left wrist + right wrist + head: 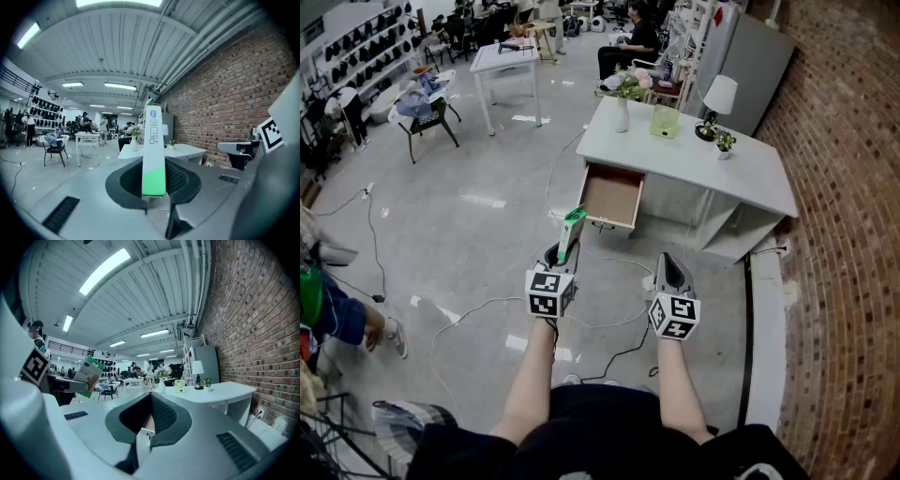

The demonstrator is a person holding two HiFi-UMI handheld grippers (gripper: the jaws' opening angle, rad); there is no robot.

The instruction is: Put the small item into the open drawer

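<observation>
Snugly clamped, slim green-white carton, ribbed dark fingers of left gripper

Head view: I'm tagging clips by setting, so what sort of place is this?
Probably a big open lab or workshop hall, not a home: a brick wall, a bare floor strewn with cables, and racks on the far wall behind scattered white tables.

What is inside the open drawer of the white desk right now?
The drawer shows only its bare brown bottom; no item lies on it. Whatever sits further back under the desk top is covered.
</observation>
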